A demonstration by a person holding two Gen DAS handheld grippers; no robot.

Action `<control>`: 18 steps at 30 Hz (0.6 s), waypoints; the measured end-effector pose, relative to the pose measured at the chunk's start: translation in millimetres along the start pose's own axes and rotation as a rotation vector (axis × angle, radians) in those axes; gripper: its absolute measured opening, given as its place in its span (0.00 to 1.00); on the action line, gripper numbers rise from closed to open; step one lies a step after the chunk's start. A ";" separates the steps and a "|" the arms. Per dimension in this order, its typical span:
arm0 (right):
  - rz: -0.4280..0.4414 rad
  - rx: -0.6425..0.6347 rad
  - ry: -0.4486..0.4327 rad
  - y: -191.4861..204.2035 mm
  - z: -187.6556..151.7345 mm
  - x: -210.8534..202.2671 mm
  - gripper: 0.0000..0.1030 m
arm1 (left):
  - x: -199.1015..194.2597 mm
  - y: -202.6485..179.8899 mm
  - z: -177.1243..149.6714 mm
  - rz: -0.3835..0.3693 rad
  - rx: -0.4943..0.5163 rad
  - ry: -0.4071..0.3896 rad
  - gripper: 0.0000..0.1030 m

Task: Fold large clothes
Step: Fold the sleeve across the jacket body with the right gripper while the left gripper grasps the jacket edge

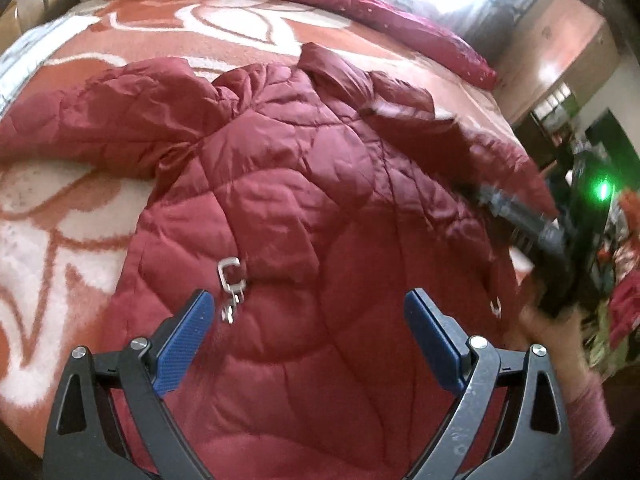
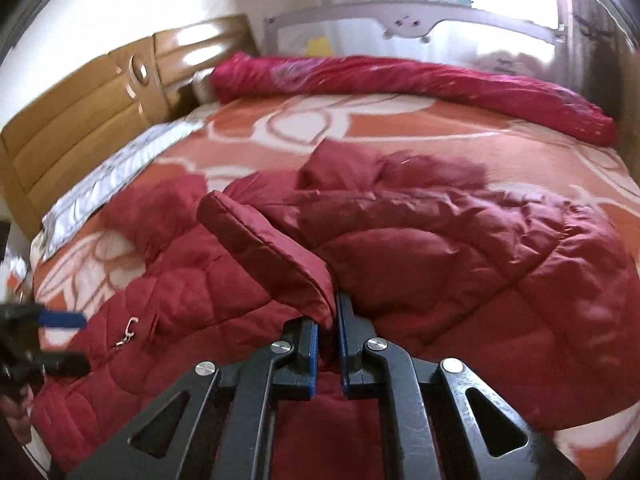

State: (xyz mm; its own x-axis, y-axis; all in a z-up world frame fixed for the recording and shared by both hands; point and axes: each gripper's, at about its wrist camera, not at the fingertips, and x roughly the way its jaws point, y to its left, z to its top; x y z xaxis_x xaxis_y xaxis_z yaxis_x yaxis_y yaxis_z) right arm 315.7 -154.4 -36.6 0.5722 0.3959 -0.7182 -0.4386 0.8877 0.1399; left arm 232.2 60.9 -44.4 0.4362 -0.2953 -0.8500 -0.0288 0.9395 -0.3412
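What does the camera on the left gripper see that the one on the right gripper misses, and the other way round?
Only the left view shows the left gripper with its jaws wide apart and nothing between them, and the person's pink sleeve.

Only the right view shows the wooden headboard, the grey bed rail, and the right gripper shut on a fold of the jacket.

Both show the red quilted jacket on the orange patterned blanket, its metal clasp, and the rolled red quilt.

Spread on bedspread (image 2: 400, 136): jacket (image 2: 440, 248). Behind it, along far edge: rolled quilt (image 2: 400, 76). Left of bed: headboard (image 2: 80, 128). On jacket's left: clip (image 2: 129, 332).
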 end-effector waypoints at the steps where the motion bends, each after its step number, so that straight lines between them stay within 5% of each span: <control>1: 0.002 -0.007 0.009 6.1 -1.1 6.9 0.07 | 2.3 3.3 3.6 -0.017 -0.011 0.004 0.94; 11: 0.011 -0.164 0.050 63.8 -17.6 37.6 0.15 | 57.1 36.7 65.6 -0.310 -0.192 0.125 0.94; 16: 0.059 -0.223 0.081 78.1 -26.0 42.4 0.44 | 87.9 48.6 87.6 -0.422 -0.280 0.173 0.93; 17: 0.065 -0.227 0.081 79.8 -27.4 42.7 0.45 | 92.3 47.2 90.9 -0.422 -0.269 0.180 0.90; 18: 0.065 -0.229 0.082 80.5 -28.1 43.2 0.45 | 96.0 44.0 93.0 -0.415 -0.251 0.189 0.76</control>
State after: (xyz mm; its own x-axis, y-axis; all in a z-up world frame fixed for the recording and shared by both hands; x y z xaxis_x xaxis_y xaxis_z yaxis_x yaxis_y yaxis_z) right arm 285.7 -72.5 -75.5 0.4837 0.4222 -0.7667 -0.6236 0.7809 0.0366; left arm 356.4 90.0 -103.7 0.2875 -0.6818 -0.6726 -0.1130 0.6733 -0.7307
